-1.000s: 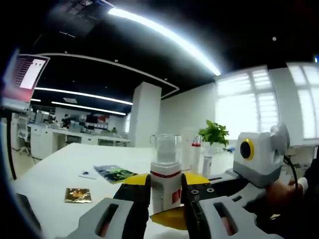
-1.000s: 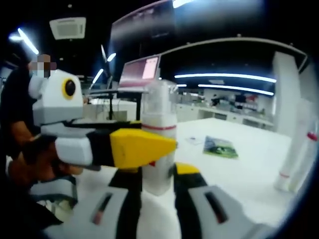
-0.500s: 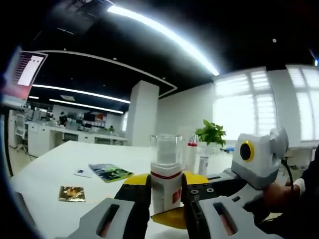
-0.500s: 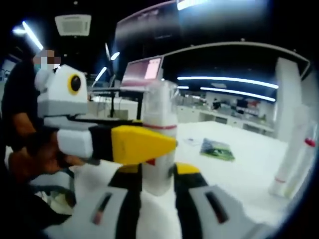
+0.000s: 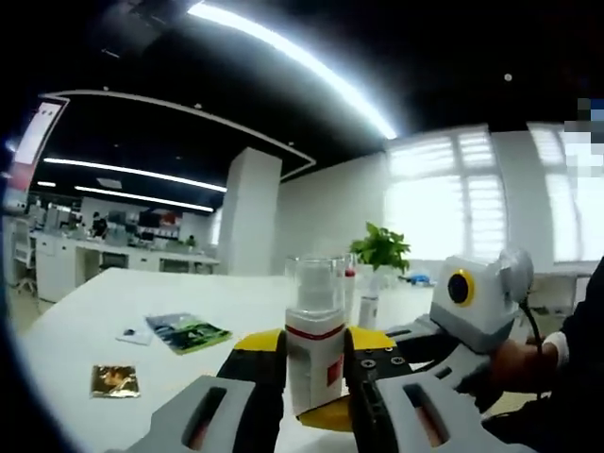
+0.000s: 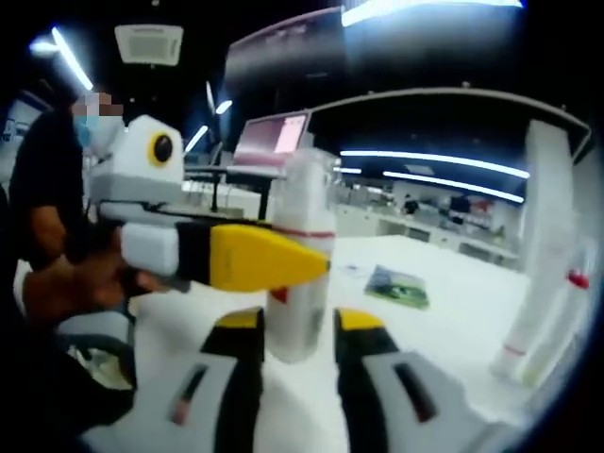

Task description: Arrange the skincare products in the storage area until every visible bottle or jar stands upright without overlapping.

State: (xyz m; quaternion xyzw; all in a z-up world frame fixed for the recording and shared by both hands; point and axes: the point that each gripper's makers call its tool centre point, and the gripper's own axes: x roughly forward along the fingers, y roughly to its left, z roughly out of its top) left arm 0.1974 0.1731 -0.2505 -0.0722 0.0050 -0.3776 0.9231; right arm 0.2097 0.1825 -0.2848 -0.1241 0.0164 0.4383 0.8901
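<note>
Now right claw (image 6: 297, 332) has released bottle (image 5: 314, 344); left claw (image 5: 314, 363) keeps hold.

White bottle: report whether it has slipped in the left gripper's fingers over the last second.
No. The white bottle has its red band just above the fingers of the left gripper, as before.

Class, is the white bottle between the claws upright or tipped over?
Upright: the bottle stands vertical, clear cap on top, between the left claw's jaws.

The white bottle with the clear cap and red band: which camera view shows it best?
The left gripper view: the white bottle with the clear cap and red band stands centred and sharp there. In the right gripper view it is blurred and partly covered by the left gripper.
</note>
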